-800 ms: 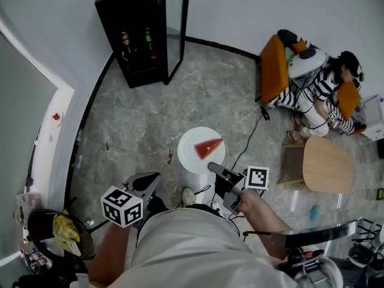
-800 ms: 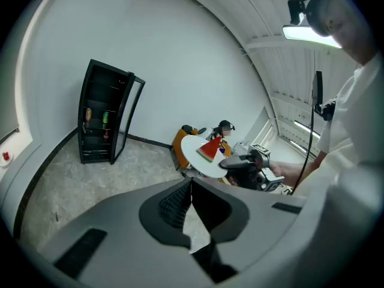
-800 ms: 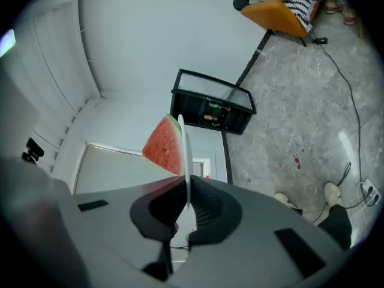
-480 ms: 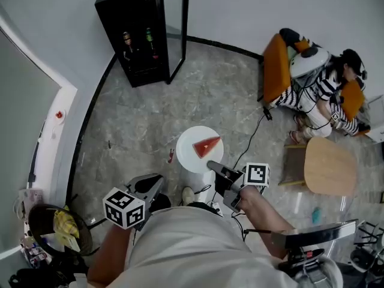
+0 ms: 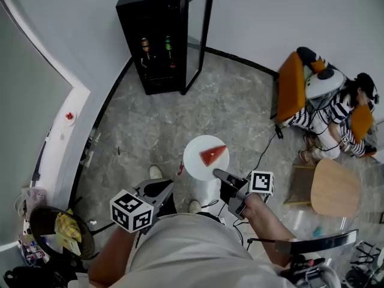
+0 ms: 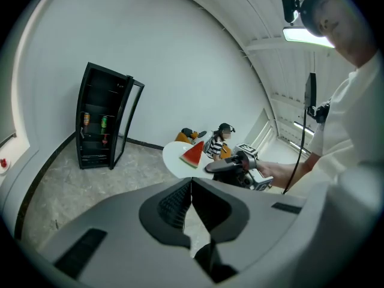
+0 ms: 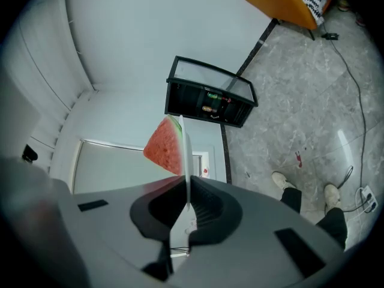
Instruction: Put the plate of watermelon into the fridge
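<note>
A white plate (image 5: 201, 161) carrying a red watermelon wedge (image 5: 213, 155) is held level over the grey floor. My right gripper (image 5: 218, 174) is shut on its near rim. In the right gripper view the plate (image 7: 187, 155) shows edge-on between the jaws, with the watermelon (image 7: 165, 149) on its left side. My left gripper (image 5: 167, 186) hangs lower left of the plate, shut and empty; its view shows the plate (image 6: 177, 156) and the right gripper (image 6: 231, 165) ahead. The black fridge (image 5: 159, 38) stands ahead against the wall, its glass door (image 5: 198, 38) swung open.
Bottles (image 5: 157, 47) stand on a fridge shelf. At the right a person (image 5: 336, 110) sits by an orange chair (image 5: 291, 86), near a round wooden table (image 5: 335, 188). A cable (image 5: 264, 152) trails over the floor. A bin (image 5: 57, 230) is at lower left.
I have stepped toward the fridge, which now looks larger and nearer. The plate has travelled along in the right gripper. A foot now shows left of the plate.
</note>
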`<state>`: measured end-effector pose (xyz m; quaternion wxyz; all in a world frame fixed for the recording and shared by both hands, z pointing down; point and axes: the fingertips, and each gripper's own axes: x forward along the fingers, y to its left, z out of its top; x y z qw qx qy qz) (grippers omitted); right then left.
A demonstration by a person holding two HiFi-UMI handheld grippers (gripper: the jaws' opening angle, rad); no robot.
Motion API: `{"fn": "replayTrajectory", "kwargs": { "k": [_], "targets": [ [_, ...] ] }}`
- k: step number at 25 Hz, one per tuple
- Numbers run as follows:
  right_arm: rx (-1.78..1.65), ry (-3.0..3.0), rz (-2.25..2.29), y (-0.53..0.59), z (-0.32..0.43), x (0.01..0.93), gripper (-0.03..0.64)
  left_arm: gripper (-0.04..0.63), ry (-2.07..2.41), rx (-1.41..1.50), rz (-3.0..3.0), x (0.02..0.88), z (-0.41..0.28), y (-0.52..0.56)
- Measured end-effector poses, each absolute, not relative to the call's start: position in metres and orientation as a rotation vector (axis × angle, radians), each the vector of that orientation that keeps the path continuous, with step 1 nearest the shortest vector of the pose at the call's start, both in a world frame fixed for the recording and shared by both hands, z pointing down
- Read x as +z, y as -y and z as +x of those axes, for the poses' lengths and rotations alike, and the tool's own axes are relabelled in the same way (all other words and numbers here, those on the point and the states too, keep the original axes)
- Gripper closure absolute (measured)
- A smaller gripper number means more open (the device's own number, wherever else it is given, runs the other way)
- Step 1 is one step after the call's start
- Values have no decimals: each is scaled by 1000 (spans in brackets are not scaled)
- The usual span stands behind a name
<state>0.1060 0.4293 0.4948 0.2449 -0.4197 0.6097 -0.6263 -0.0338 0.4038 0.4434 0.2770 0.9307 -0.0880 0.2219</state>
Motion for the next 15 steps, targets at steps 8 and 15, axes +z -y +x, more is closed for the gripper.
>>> {"fn": "replayTrajectory", "kwargs": {
  "k": [8,15],
  "targets": [
    [-1704,-1659,-1191,-285,95,495,594,583,227,567,2514,453,-46,-262],
    [-1665,-1664,-1224,-157,65,488,594,583,179,620,2537,450,-89,-167]
  ]
}}
